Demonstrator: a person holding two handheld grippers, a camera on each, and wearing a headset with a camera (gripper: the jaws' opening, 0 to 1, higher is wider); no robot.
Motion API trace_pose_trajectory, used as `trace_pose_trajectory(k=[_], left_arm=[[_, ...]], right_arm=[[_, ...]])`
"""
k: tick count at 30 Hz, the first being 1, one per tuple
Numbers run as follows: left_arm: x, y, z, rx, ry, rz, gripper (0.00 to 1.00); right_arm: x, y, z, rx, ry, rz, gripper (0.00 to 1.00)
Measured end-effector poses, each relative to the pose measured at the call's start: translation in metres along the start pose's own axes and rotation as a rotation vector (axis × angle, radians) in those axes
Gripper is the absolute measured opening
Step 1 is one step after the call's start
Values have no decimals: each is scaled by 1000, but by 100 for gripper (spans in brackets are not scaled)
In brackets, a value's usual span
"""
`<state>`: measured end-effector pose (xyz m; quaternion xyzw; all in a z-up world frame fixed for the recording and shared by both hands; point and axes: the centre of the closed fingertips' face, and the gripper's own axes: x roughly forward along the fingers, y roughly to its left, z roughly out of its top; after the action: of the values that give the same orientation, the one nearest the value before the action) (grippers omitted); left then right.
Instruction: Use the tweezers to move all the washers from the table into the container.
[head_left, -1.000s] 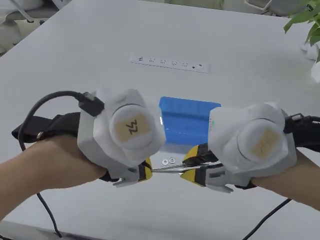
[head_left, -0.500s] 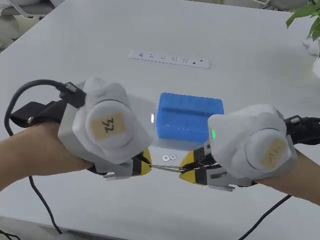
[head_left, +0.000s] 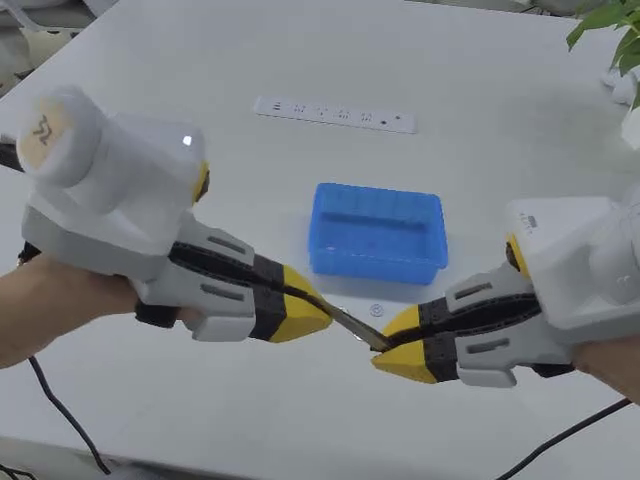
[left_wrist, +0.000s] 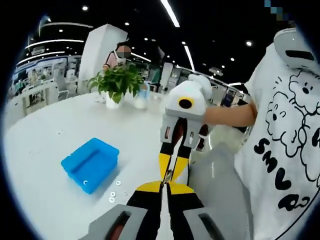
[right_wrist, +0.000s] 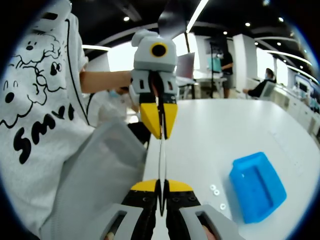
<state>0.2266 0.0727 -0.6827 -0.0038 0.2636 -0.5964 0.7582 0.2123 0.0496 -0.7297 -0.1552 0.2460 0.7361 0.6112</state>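
Tools have swung from side by side to tip-to-tip. Left tool (head_left: 322, 318) and right tool (head_left: 385, 352) are both closed tight on the tweezers (head_left: 352, 326), one end each. Washers (right_wrist: 216, 192) lie on the bench (head_left: 150, 420) just beside the container (head_left: 376, 262). This looks like a regrip, and you can't pick until one tool lets go.

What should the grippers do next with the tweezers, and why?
Probably open the left gripper a little, so the right gripper alone carries the tweezers. Both are shut on the tweezers, which stretch between them, while washers lie on the table beside the container.
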Motion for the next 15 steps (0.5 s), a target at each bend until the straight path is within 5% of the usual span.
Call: trace_pose_trajectory(k=[3, 6, 10, 15], left_arm=[[0, -2, 12, -45, -97, -29, 6], [2, -1, 8, -41, -80, -24, 1], [1, -3, 16, -124, -157, -44, 1], [-3, -4, 24, -143, -201, -36, 0]], right_arm=[[-1, 0, 1, 11, -19, -5, 2], [-2, 3, 10, 38, -82, -5, 2], [-5, 4, 15, 53, -116, -3, 2], [-3, 4, 17, 61, -138, -8, 2]])
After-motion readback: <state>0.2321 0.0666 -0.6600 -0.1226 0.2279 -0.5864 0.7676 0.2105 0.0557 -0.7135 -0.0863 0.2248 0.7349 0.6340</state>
